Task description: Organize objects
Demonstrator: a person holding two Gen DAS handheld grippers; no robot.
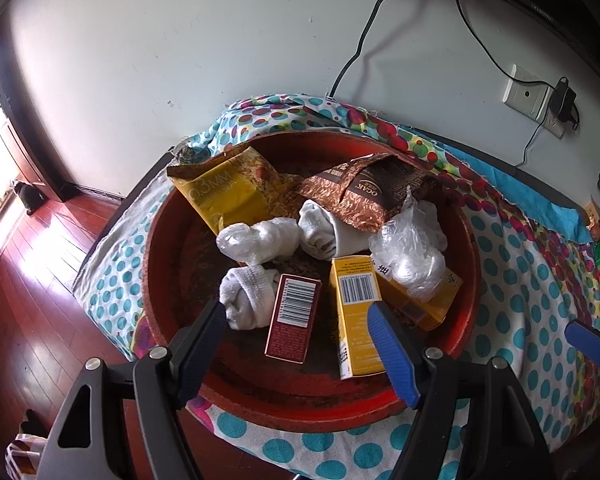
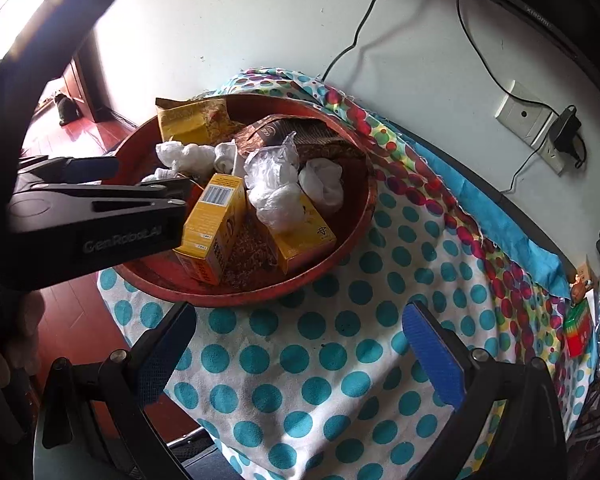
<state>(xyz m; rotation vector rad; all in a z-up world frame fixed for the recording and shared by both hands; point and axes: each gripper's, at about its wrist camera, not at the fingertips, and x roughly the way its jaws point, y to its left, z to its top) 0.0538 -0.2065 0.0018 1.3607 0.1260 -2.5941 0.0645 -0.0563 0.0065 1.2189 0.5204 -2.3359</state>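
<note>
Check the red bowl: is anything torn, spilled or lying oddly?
Nothing spilled. The brown foil packet at the red bowl's far rim looks crumpled and opened. One yellow box lies tilted, and a clear plastic wad sits on another yellow box.

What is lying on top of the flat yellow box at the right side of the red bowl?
A crumpled clear plastic bag rests on the flat yellow box in the red bowl. The bag covers most of the box's top, so the print beneath is hidden.

"GenRobot.AI" marks the left hand-held gripper [image 2: 100,168], "0.3MM" the yellow packet [image 1: 224,194] beyond it, "xiaomi" the monitor edge [image 1: 542,12] above.
</note>
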